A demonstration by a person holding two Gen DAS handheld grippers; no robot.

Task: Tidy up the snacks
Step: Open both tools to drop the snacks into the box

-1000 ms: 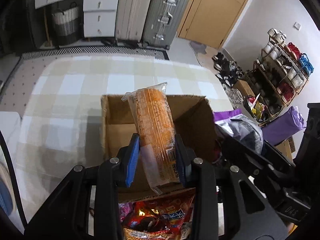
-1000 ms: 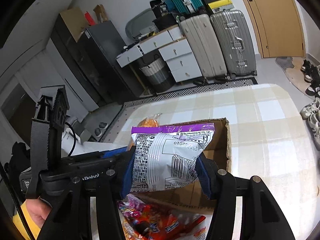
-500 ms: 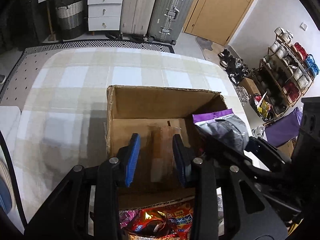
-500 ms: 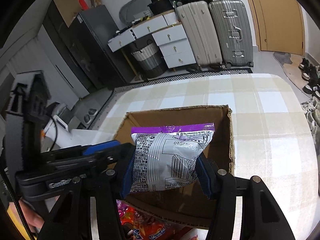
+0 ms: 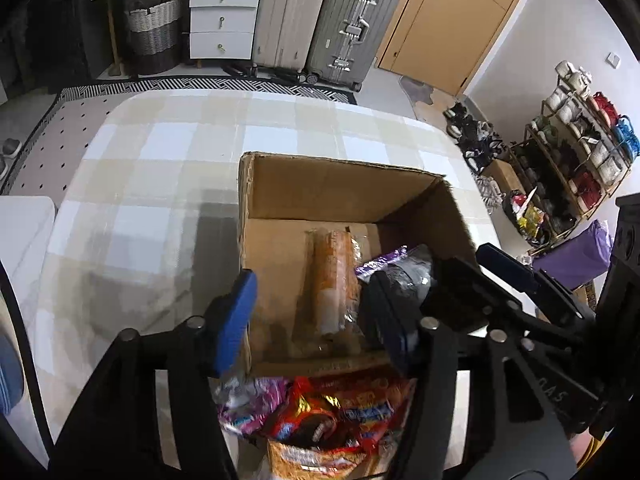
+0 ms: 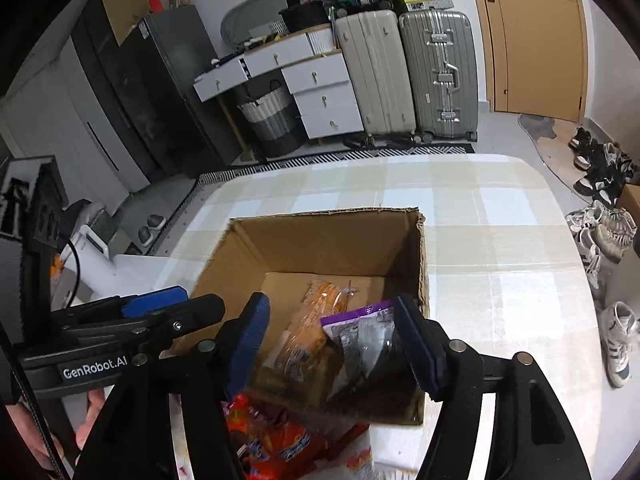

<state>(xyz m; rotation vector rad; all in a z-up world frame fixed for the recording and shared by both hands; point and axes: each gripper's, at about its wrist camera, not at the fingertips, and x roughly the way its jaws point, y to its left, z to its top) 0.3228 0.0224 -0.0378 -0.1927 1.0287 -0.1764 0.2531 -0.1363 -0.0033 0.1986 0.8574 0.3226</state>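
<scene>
An open cardboard box (image 5: 340, 184) (image 6: 320, 220) stands on the checked tablecloth. Inside it lies a long orange snack packet (image 5: 332, 276) (image 6: 308, 332). Beside that, a purple-topped grey bag (image 5: 400, 264) (image 6: 368, 344) leans on its right. My left gripper (image 5: 312, 324) (image 6: 196, 300) hangs over the box's near left side; its jaws are opening with nothing between them. My right gripper (image 6: 332, 344) (image 5: 440, 280) is over the near right side, its jaws opening too. The grey bag sits loose between them, with a gap at the left pad. A pile of red and orange snack bags (image 5: 320, 420) (image 6: 272, 432) lies in front of the box.
The checked table (image 5: 160, 152) (image 6: 500, 220) reaches left, right and beyond the box. A person's hand (image 6: 92, 412) holds the left gripper. Suitcases (image 6: 404, 72), white drawers (image 5: 222, 20) and a basket stand at the far wall; a shoe rack (image 5: 576, 160) is right.
The left gripper let go of the orange packet, which now lies in the box, and its jaws widened. The right jaws spread and the grey bag dropped into the box.
</scene>
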